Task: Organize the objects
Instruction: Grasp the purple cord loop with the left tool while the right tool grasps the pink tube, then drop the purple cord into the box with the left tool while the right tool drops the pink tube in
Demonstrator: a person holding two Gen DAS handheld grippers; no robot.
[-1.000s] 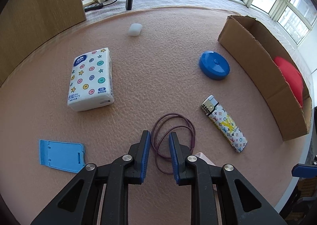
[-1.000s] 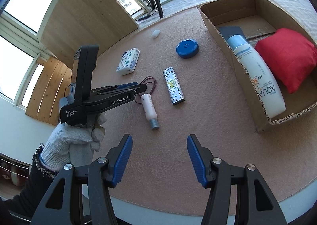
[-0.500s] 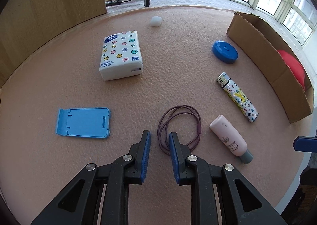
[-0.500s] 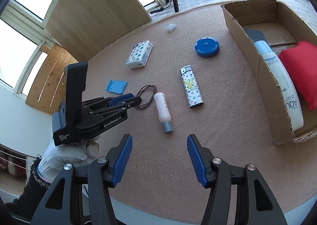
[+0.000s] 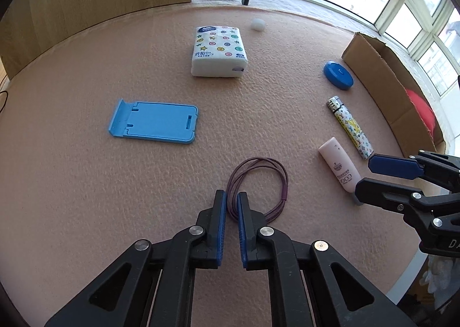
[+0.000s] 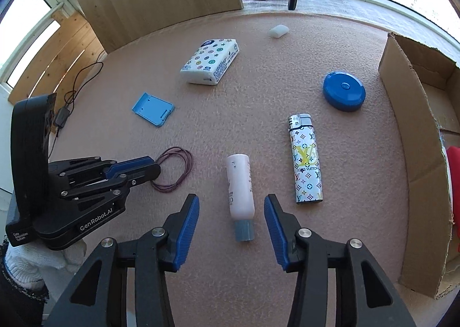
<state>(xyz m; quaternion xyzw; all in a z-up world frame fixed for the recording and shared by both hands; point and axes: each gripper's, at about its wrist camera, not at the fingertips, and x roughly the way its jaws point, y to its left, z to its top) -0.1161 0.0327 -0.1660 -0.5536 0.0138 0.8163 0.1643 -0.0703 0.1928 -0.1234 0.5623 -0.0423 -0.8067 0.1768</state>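
Observation:
A purple cord loop (image 5: 258,183) lies on the pink mat. My left gripper (image 5: 232,202) has its jaws nearly together, and the loop's left strands pass between the tips. The right wrist view shows the same grip on the cord loop (image 6: 175,168) by the left gripper (image 6: 156,167). A pink bottle (image 6: 240,186) with a grey cap lies lengthwise between the wide-open fingers of my right gripper (image 6: 231,203). In the left wrist view the right gripper (image 5: 363,177) reaches in from the right beside the pink bottle (image 5: 340,166).
A patterned lighter (image 6: 306,164), a blue round case (image 6: 343,91), a tissue pack (image 6: 210,61), a blue phone stand (image 6: 152,110) and a small white object (image 6: 278,30) lie on the mat. A cardboard box (image 6: 414,154) holding a red cushion (image 6: 454,171) stands at the right.
My left gripper's jaws have narrowed onto the cord loop's left strands. My right gripper has dropped and moved forward, so the pink bottle now lies between its open fingers.

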